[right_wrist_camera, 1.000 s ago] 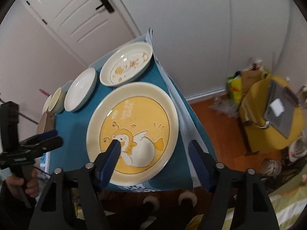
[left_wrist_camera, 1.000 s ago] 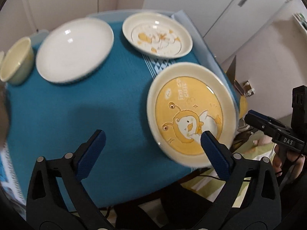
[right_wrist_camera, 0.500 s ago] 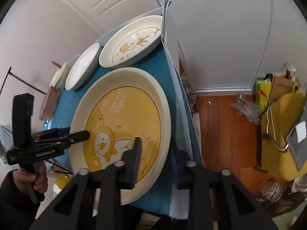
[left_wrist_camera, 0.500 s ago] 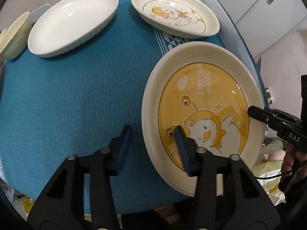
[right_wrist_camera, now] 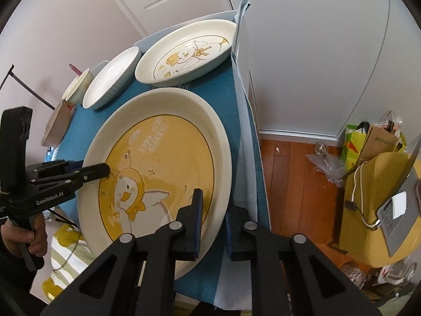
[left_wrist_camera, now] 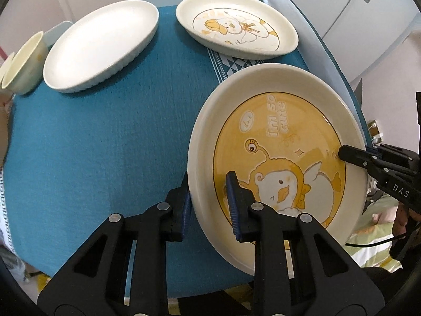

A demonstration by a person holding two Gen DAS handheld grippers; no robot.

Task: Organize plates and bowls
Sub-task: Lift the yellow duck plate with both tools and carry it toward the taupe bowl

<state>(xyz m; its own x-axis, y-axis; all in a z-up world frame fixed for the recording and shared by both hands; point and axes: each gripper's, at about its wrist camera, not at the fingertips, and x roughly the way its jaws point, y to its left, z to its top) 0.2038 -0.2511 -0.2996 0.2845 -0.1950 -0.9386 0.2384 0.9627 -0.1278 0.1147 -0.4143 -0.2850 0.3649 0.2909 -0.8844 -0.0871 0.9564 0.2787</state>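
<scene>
A large cream plate with a yellow duck picture (left_wrist_camera: 279,152) sits at the near right of the blue table; it also shows in the right wrist view (right_wrist_camera: 158,158). My left gripper (left_wrist_camera: 210,205) is shut on its left rim. My right gripper (right_wrist_camera: 213,218) is shut on its opposite rim, and shows in the left wrist view (left_wrist_camera: 352,155). A smaller duck plate (left_wrist_camera: 236,31) lies at the back right, a plain white deep plate (left_wrist_camera: 102,44) at the back left, and a pale yellow bowl (left_wrist_camera: 23,63) at the far left.
The blue tablecloth (left_wrist_camera: 100,144) covers the round table, with a pale cloth edge (right_wrist_camera: 244,105) hanging at the right. Beyond the table edge are a wood floor (right_wrist_camera: 294,184), bags (right_wrist_camera: 373,139) and a yellow chair (right_wrist_camera: 379,210). A cardboard box (right_wrist_camera: 56,123) stands at the table's left.
Both grippers went from wide open around the big duck plate to closed on its opposite rims. The plate now looks slightly tilted off the cloth.
</scene>
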